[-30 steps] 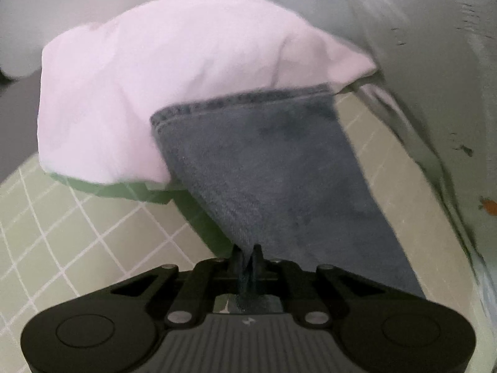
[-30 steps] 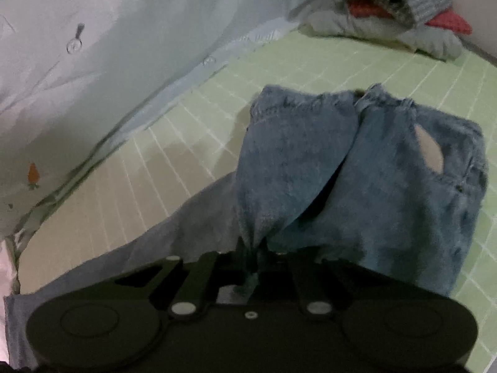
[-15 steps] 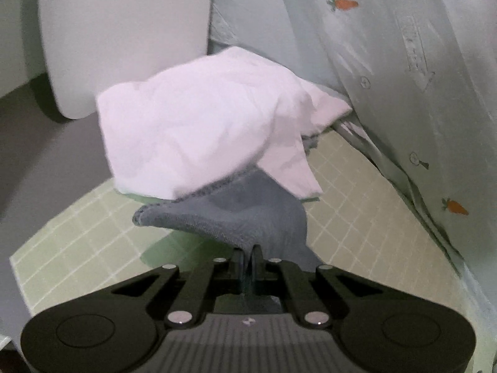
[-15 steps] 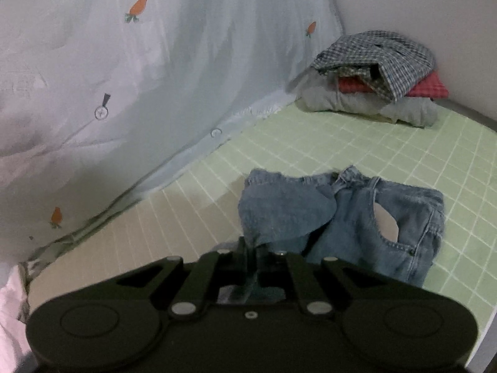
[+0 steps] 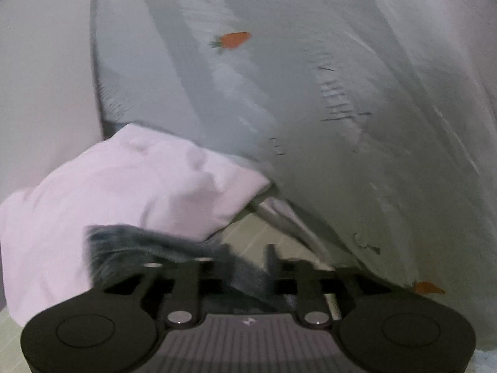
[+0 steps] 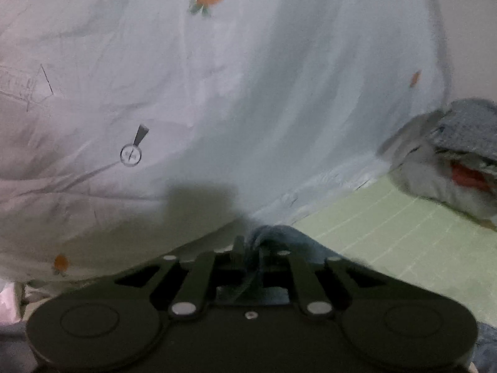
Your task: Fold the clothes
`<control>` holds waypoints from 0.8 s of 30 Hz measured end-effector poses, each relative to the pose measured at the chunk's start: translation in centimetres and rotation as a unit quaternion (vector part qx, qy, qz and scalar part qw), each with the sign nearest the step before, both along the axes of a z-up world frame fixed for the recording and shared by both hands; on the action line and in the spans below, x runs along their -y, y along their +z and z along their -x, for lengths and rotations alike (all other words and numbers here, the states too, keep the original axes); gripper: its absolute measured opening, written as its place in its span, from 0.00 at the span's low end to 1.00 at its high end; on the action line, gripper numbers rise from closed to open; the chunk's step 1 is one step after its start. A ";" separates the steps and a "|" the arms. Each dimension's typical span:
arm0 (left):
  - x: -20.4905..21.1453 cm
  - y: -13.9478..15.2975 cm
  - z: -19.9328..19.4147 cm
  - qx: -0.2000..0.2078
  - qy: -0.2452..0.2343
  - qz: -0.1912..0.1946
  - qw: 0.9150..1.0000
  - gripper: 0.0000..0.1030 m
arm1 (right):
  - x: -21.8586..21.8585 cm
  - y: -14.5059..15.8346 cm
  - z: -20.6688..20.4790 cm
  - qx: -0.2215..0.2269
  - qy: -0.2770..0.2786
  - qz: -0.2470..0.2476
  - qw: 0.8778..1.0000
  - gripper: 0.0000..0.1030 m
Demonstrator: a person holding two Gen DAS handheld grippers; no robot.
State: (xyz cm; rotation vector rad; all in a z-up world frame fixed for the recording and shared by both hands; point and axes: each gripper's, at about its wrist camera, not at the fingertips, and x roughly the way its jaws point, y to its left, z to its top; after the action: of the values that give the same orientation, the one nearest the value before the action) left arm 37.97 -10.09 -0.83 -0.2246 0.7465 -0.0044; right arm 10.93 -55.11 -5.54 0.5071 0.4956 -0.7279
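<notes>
The left gripper (image 5: 247, 256) has its 2 fingers (image 5: 271, 255) spread and opening wider. The blue jeans (image 5: 149, 245) lie loose between them, not pinched, and spill out toward 9 o'clock. Behind the jeans, at 10 o'clock, sits a rumpled pink cloth (image 5: 124, 180). A pale sheet with orange carrots (image 5: 310, 93) fills the view from 12 to 3 o'clock. A bit of the green checked bed cover (image 5: 248, 236) shows just ahead of the fingers.

The right gripper (image 6: 251, 248) is opening too, but only a little. A bunch of jeans (image 6: 279, 236) sits in the narrow gap; it is too blurry to tell if the fingers press on it. The green bed cover (image 6: 388, 223) lies at 3 o'clock. A pile of folded clothes (image 6: 450, 155) rests on it at 2 o'clock.
</notes>
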 end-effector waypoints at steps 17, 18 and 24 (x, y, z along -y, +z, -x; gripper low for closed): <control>7.0 -6.7 17.4 -0.169 -0.199 -0.059 0.963 0.83 | -0.5 -6.7 14.8 -0.120 -0.087 0.049 0.988 0.93; 7.5 -6.1 17.9 -0.159 -0.205 -0.063 0.964 0.83 | 0.1 -6.9 14.7 -0.119 -0.079 0.055 0.988 0.94; 10.4 -3.6 21.5 -0.112 -0.202 -0.087 0.969 0.87 | 6.6 -8.4 12.4 -0.099 0.021 0.049 0.994 0.95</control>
State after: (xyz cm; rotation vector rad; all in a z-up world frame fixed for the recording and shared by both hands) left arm 16.44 -20.47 -4.47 0.1003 1.0029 -0.3037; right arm -1.47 -61.73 -13.99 0.3326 0.6501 -0.7616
